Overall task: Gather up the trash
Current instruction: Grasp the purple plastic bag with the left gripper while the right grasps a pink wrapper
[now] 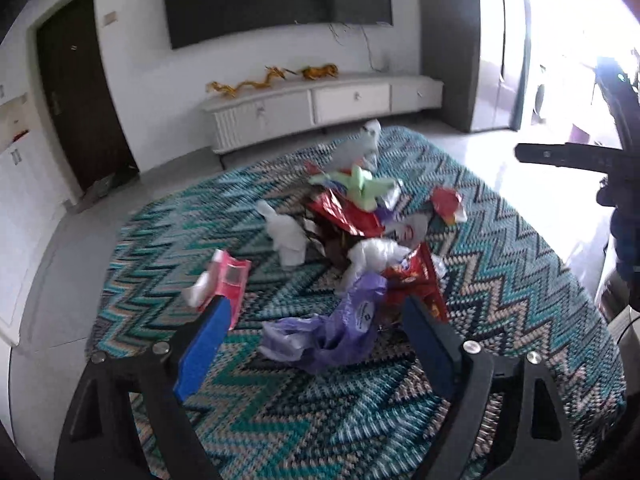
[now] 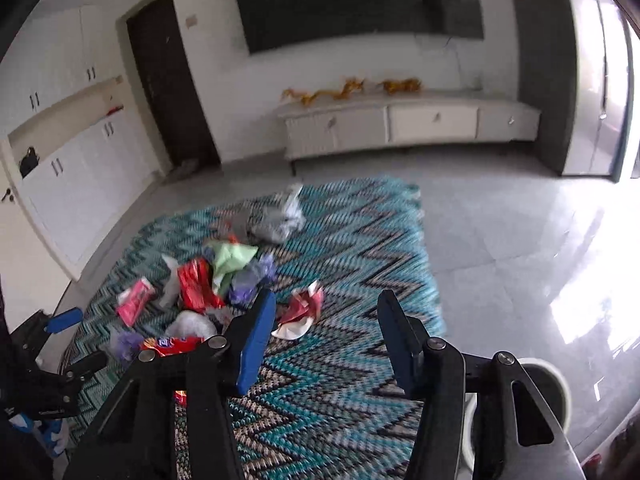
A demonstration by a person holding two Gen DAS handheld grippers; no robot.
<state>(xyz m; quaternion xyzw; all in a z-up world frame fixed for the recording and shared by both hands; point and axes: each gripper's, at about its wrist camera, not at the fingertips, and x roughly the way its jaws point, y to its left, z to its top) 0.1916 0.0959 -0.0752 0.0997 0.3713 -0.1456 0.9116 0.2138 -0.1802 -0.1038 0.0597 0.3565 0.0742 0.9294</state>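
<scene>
A heap of trash lies on a teal zigzag rug (image 1: 500, 264): a purple plastic bag (image 1: 340, 328), red snack wrappers (image 1: 344, 216), a green paper (image 1: 360, 188), white tissue (image 1: 286, 236), a pink packet (image 1: 230, 280) and a grey bag (image 1: 358, 148). My left gripper (image 1: 316, 312) is open, its jaws on either side of the purple bag, just above it. My right gripper (image 2: 326, 308) is open and empty, above the rug, right of the heap (image 2: 208, 280). A crumpled red and white wrapper (image 2: 300, 312) lies just beyond its left finger (image 2: 256, 344).
A white bin (image 2: 556, 384) stands on the grey tile floor at the lower right of the right wrist view. A low white TV cabinet (image 2: 400, 124) lines the far wall under a dark screen. A dark door (image 1: 80, 100) and white cupboards (image 2: 60, 152) are at the left.
</scene>
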